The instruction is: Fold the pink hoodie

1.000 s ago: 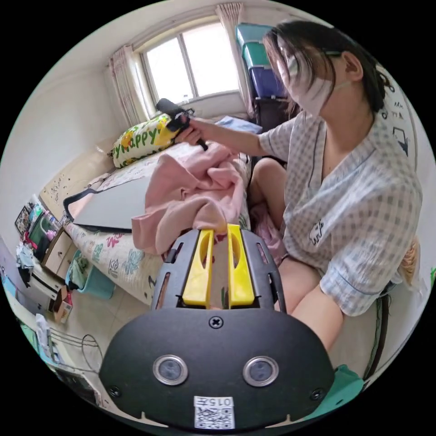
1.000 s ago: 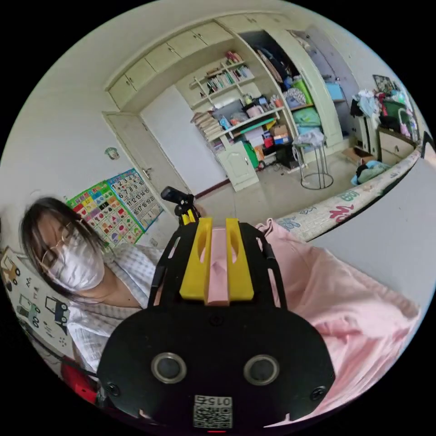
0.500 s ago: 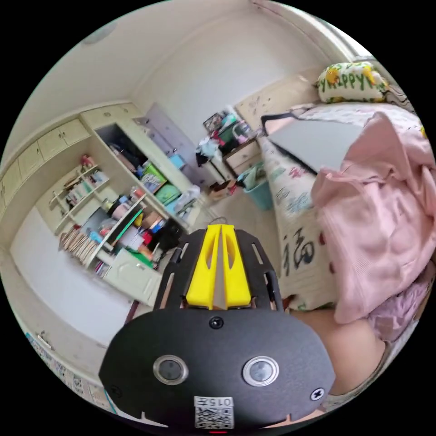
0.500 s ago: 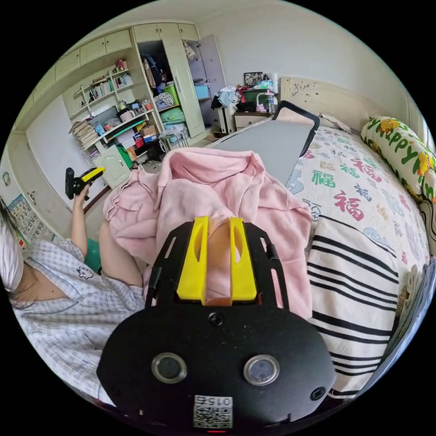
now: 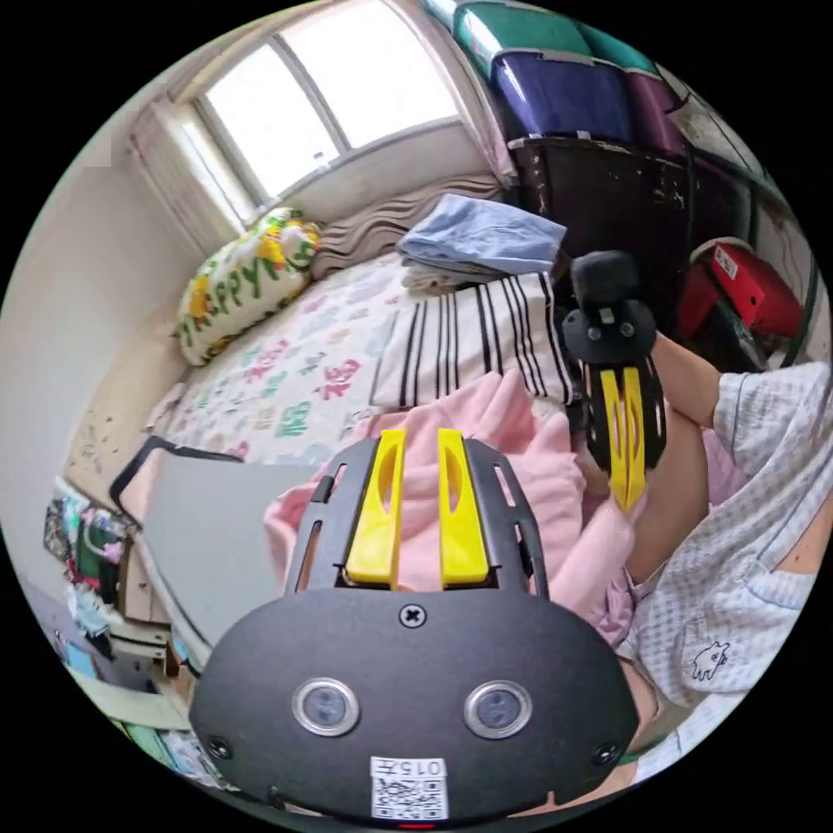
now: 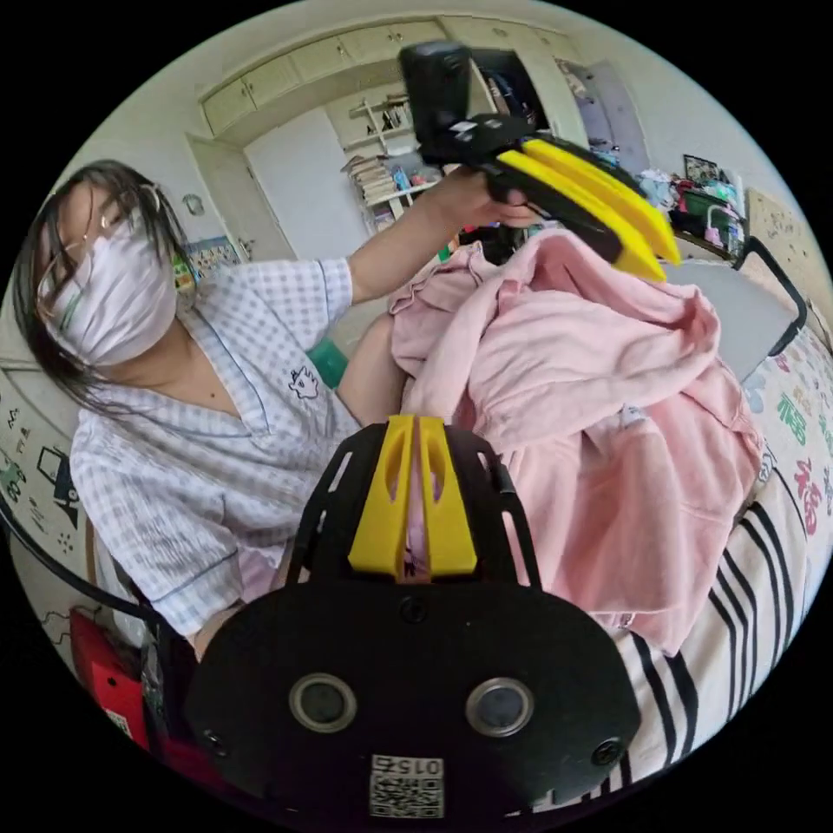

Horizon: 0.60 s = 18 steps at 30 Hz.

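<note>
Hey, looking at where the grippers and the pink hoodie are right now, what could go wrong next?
1. The right gripper pinches only a thin edge of the bunched pink hoodie; a pull may slip it free.
2. The left gripper is open above the heap, so it might grab several layers at once.
3. The hoodie hangs off the bed toward the person's lap and may slide down, away from the gray board.
</note>
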Available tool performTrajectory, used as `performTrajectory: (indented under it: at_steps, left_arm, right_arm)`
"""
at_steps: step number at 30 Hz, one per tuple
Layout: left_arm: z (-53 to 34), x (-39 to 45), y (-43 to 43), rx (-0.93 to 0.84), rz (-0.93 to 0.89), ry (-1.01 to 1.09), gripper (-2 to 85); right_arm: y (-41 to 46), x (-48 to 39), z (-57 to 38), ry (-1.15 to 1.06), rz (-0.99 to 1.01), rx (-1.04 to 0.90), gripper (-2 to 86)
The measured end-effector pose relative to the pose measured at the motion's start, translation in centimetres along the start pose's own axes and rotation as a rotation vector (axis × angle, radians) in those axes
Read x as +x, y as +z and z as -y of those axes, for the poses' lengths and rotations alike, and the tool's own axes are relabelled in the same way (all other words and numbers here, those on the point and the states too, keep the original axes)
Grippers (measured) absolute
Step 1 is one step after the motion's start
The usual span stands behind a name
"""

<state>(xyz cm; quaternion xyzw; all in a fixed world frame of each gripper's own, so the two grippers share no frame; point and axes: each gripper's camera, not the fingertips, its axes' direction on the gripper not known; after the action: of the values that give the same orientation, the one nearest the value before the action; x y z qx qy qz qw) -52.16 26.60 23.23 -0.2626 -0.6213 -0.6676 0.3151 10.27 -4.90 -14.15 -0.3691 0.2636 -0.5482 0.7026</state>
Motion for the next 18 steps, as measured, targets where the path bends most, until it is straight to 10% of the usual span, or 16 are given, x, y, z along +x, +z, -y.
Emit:
performTrajectory:
  at_steps: [10, 18]
  left_arm:
    - [9.9, -4.7, 14.3, -0.201, -0.296, 0.064, 7.6]
    - [9.0, -4.3, 21.4, -0.345, -0.383, 0.178, 7.6]
  right_arm:
    - [-6.8, -1.6, -6.9, 0.085, -0.196, 0.116, -0.9]
    - [-15.0, 2.7, -16.3, 0.392, -0.18, 0.6, -0.4]
